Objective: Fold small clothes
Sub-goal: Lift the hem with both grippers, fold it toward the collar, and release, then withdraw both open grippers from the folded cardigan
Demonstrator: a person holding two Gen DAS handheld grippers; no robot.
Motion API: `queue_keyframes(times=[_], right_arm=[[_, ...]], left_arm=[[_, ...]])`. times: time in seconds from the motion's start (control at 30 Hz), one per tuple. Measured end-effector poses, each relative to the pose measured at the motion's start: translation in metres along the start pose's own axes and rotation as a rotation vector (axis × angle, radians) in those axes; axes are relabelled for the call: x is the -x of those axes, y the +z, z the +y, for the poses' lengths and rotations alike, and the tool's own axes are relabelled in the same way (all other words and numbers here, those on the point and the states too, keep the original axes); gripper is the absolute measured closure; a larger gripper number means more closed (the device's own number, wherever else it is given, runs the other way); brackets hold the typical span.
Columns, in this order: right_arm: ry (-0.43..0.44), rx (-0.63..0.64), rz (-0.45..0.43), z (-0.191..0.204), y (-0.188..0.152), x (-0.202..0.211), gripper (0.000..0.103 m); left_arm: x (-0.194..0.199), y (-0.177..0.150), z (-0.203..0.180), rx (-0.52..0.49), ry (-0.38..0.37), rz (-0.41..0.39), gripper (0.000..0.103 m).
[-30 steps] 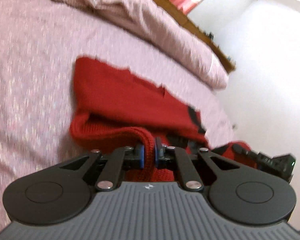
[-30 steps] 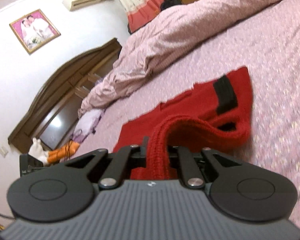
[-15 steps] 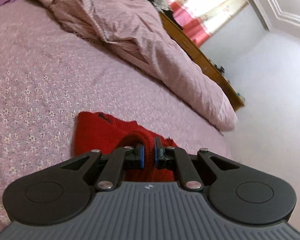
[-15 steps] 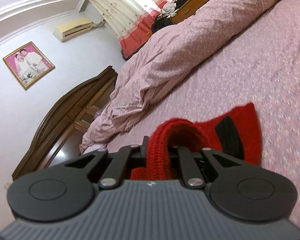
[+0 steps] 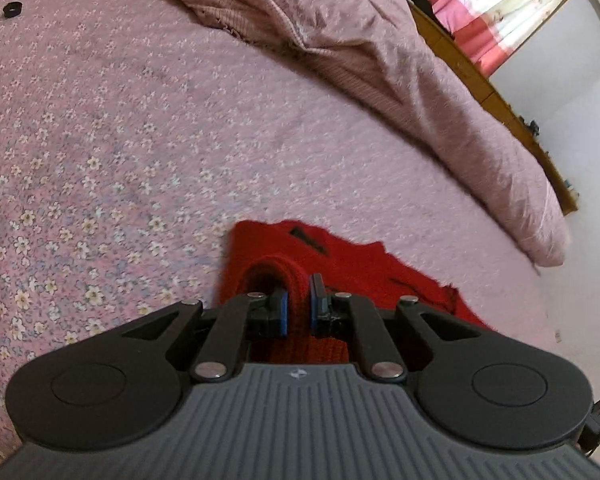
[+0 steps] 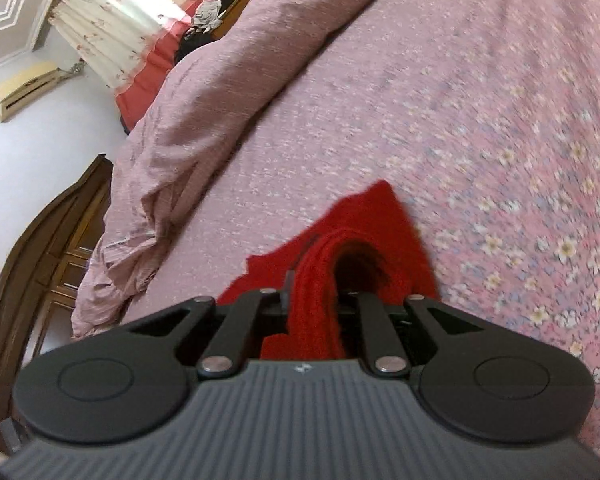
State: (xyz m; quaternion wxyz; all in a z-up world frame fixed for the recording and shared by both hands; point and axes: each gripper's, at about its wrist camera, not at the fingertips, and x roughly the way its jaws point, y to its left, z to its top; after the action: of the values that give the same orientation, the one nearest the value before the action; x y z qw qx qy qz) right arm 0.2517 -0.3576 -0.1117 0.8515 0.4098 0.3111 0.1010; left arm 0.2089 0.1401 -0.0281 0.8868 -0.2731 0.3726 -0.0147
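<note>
A small red knit garment [image 5: 340, 256] with black trim lies on the pink flowered bedsheet [image 5: 100, 128], partly folded over itself. My left gripper [image 5: 297, 304] is shut on a thick knit edge of it at its left side. In the right wrist view the same red garment [image 6: 372, 224] shows, and my right gripper [image 6: 320, 300] is shut on a bunched knit edge at its right side. Both grippers hold their edges just above the lower layer. The fabric hides most of the right gripper's fingers.
A rumpled pink duvet [image 5: 380, 52] lies along the far side of the bed, also in the right wrist view [image 6: 204, 96]. A small black object [image 5: 12, 9] sits on the sheet far left. A dark wooden headboard [image 6: 40, 248] and curtains [image 6: 116, 12] stand beyond.
Both grippers have carried the held edges forward over the garment, so much less of the red fabric shows ahead. Both stay shut on the knit.
</note>
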Motion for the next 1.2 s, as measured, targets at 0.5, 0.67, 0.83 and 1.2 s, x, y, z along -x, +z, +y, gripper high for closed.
queue_keyframes(times=[0.5,0.67,0.83,1.2], right_arm=[[0.041,0.219,-0.045,0.026,-0.02,0.072,0.036],[-0.01,0.321,-0.059,0.041,-0.036,0.087,0.036],[-0.07,0.396,-0.047,0.048,-0.06,0.096,0.036],[-0.096,0.631,0.007,0.066,-0.115,0.087,0.039]], left_arm=[[0.069,-0.02,-0.05,-0.298,0.039,-0.106,0.031],[0.086,-0.044,-0.068,-0.385,0.025,-0.117,0.031],[0.087,-0.082,-0.082,-0.456,0.057,-0.102,0.031],[0.05,-0.151,-0.085,-0.605,0.08,0.001,0.032]])
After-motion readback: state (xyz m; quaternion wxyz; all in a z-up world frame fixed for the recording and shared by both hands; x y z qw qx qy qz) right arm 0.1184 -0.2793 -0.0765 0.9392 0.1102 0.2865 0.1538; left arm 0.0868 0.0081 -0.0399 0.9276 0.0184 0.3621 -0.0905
